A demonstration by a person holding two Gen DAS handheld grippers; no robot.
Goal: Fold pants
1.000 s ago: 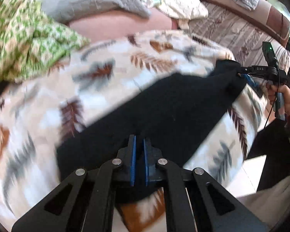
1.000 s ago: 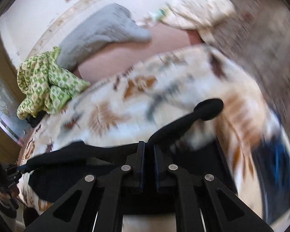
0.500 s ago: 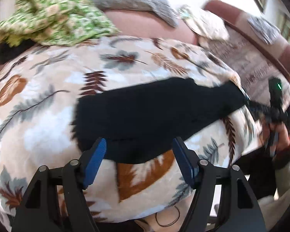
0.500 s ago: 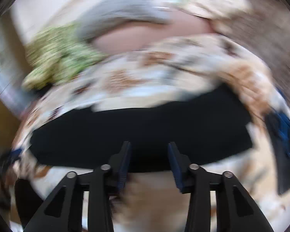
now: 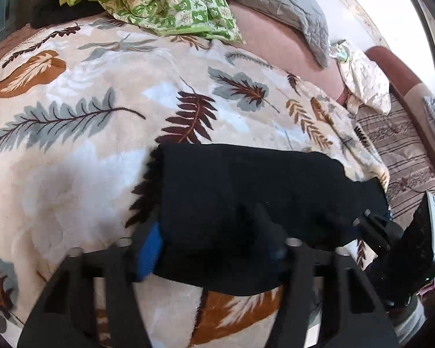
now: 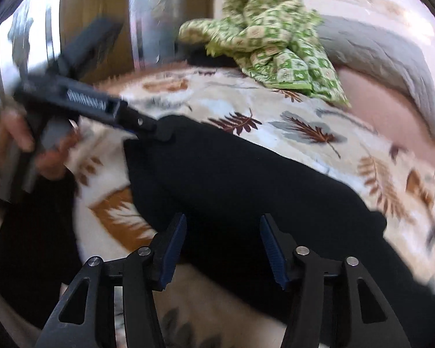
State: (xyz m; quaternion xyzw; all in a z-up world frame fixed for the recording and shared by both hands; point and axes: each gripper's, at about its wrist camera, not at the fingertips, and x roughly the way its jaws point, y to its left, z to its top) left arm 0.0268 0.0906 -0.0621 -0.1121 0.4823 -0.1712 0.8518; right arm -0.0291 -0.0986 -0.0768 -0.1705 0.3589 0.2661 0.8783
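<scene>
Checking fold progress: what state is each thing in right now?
black pants: laid flat as a long band on the leaf-print blanket.
left gripper: open, jaws have just been closing, astride the pants' end.
right gripper: open, jaws have just been closing, pants between them.
green cloth: crumpled.

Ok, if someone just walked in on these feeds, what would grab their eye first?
The black pants, a dark folded slab across the near half of the leaf-print blanket, with the left claw straddling their near edge. Behind them, a crumpled green patterned cloth lies at the blanket's far edge. In the right wrist view, the right claw hangs open over the pants.
</scene>
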